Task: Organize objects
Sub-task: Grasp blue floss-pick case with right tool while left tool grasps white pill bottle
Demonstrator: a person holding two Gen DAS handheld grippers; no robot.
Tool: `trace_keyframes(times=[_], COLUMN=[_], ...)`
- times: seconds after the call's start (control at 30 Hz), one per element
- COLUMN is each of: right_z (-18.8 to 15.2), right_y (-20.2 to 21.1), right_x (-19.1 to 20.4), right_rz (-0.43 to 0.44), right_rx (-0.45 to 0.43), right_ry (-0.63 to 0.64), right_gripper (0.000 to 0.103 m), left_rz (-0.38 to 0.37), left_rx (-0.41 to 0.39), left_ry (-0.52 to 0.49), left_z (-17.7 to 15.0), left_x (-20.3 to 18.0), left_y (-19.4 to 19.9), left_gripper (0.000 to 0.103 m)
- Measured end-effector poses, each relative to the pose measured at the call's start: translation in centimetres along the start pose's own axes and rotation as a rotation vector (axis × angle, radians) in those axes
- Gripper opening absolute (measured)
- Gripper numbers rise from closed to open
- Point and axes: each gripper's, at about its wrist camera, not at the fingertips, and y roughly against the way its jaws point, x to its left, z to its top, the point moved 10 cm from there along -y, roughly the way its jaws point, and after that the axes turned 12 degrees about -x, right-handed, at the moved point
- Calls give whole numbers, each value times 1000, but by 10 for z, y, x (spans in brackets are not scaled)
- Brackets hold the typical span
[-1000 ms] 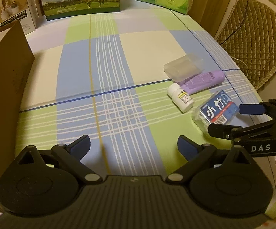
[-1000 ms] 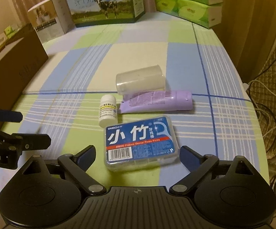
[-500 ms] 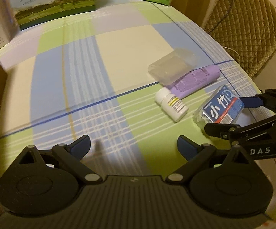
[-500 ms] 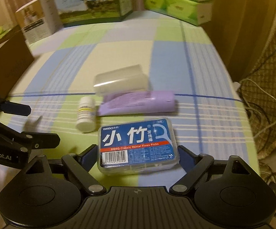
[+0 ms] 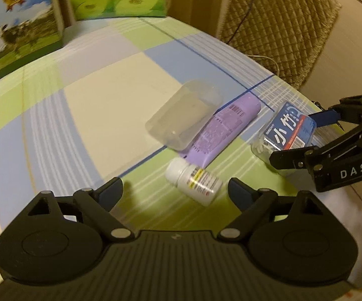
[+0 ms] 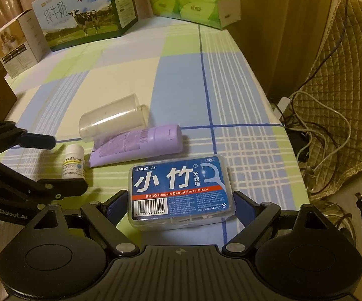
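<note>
Left gripper (image 5: 174, 190): jaws wide, empty, just short of the pill bottle.
Pill bottle (image 6: 73, 161): on its side, near left; light, smooth, likely to roll; take across the body.
Cup (image 6: 110, 120): clear, tipped over, touching the tube (image 6: 140, 141); thin, probably crushable.
Floss box (image 6: 179, 190): near right, flat; stiff, slick plastic; grip the long sides.
Right gripper (image 6: 181, 204): jaws wide, straddling the box; contact unclear.
</note>
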Motion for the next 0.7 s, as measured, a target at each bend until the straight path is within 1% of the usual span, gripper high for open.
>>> trace_keyframes(times=[0.03, 0.1, 0.13, 0.2, 0.23, 0.3, 0.33, 0.43, 0.53, 0.7], right_z=[0, 0, 0, -1, -1, -1, -1, -1, -4, -11], right_y=[0, -1, -1, -1, -1, -1, -1, 0, 3, 9], right_x=[0, 0, 0, 0, 0, 0, 0, 0, 3, 11], right_rz=[0, -1, -2, -3, -4, -4, -5, -5, 0, 13], right_rx=[0, -1, -2, -3, -3, -3, -3, 1, 8, 17], right_ry=[0, -1, 0, 0, -1, 0, 0, 0, 4, 15], right_gripper=[85, 85, 85, 85, 85, 85, 85, 85, 85, 85], left_rz=[-12, -37, -45, -54, -64, -83, -86, -87, -73, -40], left_rx=[-5, -10, -9, -7, -13, -21, -25, -25, -13, 7], left_ry=[-7, -23, -32, -47, -52, -64, -72, -77, -72, -29], left_z=[1, 2, 2, 1, 1, 1, 1, 0, -4, -16], left_x=[-1, -4, -5, -7, -9, -12, -14, -16, -19, -17], left_y=[-2, -5, -6, -8, -8, -7, -6, -4, 1, 15], left_gripper=[86, 76, 74, 64, 62, 51, 48, 47, 47, 47])
